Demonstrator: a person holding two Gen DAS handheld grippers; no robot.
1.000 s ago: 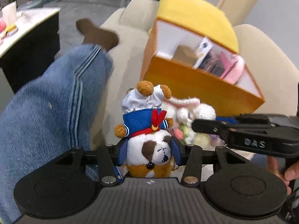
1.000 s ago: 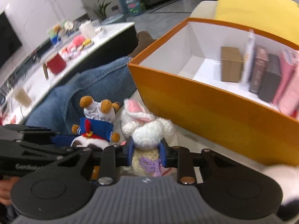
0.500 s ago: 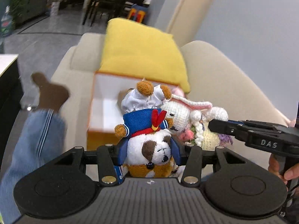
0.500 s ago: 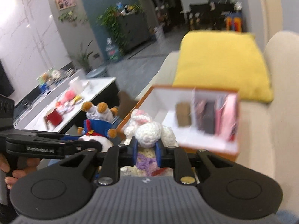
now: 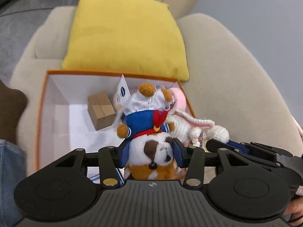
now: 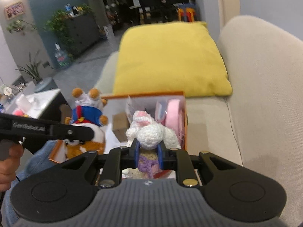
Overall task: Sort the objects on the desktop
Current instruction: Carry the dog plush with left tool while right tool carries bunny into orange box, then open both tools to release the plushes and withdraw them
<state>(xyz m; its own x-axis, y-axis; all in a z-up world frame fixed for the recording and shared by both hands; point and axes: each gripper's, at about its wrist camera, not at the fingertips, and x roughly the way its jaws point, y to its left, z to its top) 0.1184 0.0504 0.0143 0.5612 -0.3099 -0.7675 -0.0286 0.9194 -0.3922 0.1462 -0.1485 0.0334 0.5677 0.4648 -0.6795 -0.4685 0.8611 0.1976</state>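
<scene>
My left gripper [image 5: 150, 154] is shut on a plush dog [image 5: 151, 151] in a blue sailor top, held head-down above the orange box [image 5: 40, 102]. My right gripper [image 6: 148, 155] is shut on a white crocheted bunny [image 6: 149, 135] with a purple skirt, held over the same box [image 6: 184, 124]. The dog also shows in the right wrist view [image 6: 86, 113], left of the bunny. The bunny shows in the left wrist view [image 5: 191, 125], right of the dog. The two toys hang side by side, close together.
The box sits on a beige sofa [image 5: 227, 71] below a yellow cushion [image 5: 125, 30]. Inside it are a small cardboard box [image 5: 101, 109], a paper card [image 5: 122, 92] and pink items [image 6: 173, 113]. A jeans leg [image 5: 9, 179] lies at left. A cluttered white table [image 6: 32, 100] stands far left.
Both grippers have risen with their toys and now tilt down over the open box. The box was seen from its side before and is now seen from above.
</scene>
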